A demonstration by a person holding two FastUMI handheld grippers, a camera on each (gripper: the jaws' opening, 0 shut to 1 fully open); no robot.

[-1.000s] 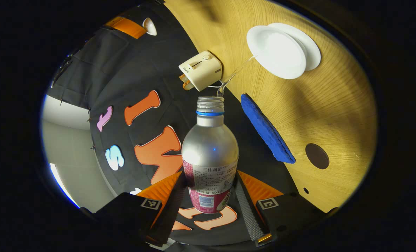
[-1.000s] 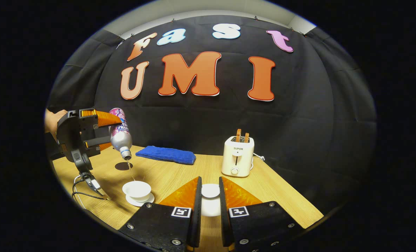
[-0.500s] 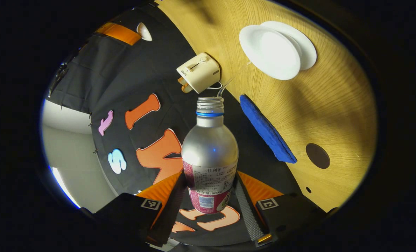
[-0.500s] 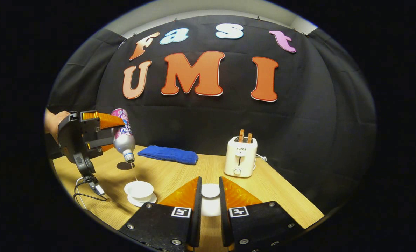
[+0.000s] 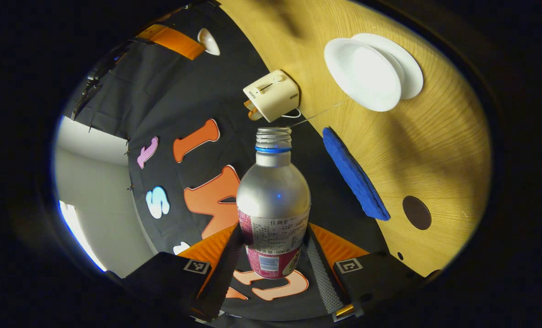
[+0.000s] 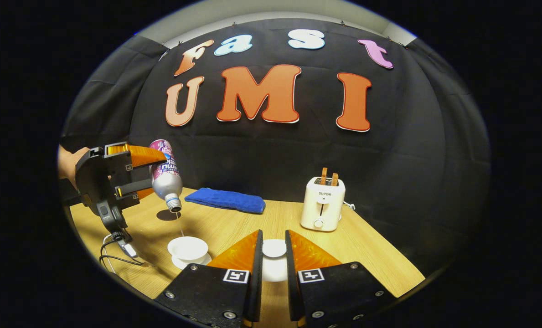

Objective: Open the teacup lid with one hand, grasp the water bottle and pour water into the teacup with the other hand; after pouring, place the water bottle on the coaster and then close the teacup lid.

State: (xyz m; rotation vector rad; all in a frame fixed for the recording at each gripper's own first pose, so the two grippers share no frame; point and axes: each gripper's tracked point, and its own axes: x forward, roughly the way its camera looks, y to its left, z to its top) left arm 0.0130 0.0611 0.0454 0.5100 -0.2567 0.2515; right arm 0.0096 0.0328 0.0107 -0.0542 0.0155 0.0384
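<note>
left hand-held gripper (image 5: 273,262) clamps tilted water bottle (image 5: 273,200) | right hand-held gripper (image 6: 273,264) grips teacup lid (image 6: 274,248) | teacup (image 6: 188,249) mid-table

the left gripper view is rolled sideways, close behind the water bottle (image 5: 273,196), looking along it at the table (image 5: 435,136); the right gripper view sits level and low, facing the booth wall; both share the teacup (image 6: 188,248), toaster (image 6: 322,203) and blue cloth (image 6: 225,200)

The wooden desk (image 6: 234,225) carries a white teacup (image 6: 188,248) on its saucer (image 6: 179,263), a blue cloth (image 6: 225,200), a dark round coaster (image 6: 166,215) and a cream toaster (image 6: 322,209) holding toast
</note>
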